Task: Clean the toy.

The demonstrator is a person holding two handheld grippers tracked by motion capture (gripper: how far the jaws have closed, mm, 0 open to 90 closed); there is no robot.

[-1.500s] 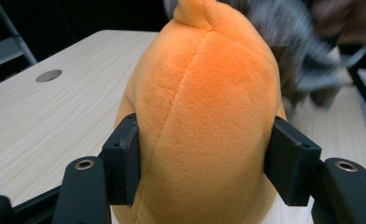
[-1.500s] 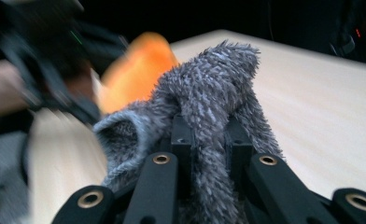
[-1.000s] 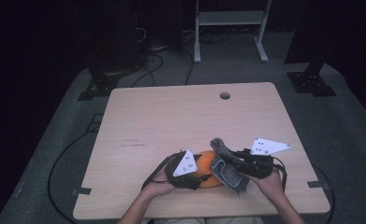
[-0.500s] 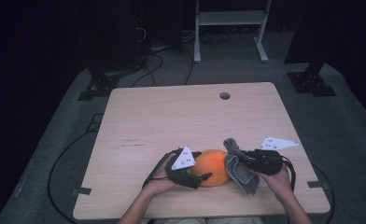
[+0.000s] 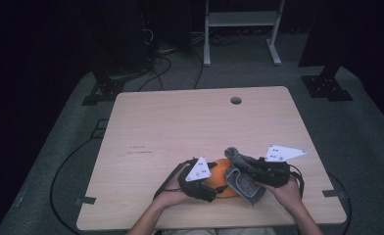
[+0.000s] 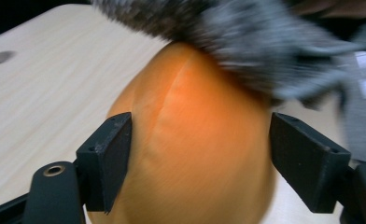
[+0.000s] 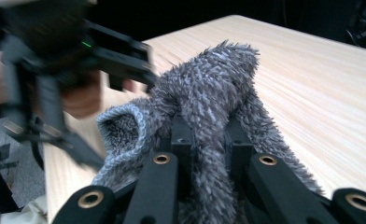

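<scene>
Much of the orange ball (image 5: 223, 177) was hidden from above by your left tongs (image 5: 214, 183) and the sock (image 5: 243, 172); its lower edge was cut off in the left gripper view, where the sock was blurred. One ball, one sock, two tongs, one desk (image 5: 180, 127). The ball was smooth, rounded, with a faint seam; the sock grey, fuzzy, its ribbed cuff open. Your left tongs straddled the ball near the desk's front edge, one pad touching, the other standing off, having just eased in slightly. Your right tongs (image 7: 208, 135) were clenched on the sock.
</scene>
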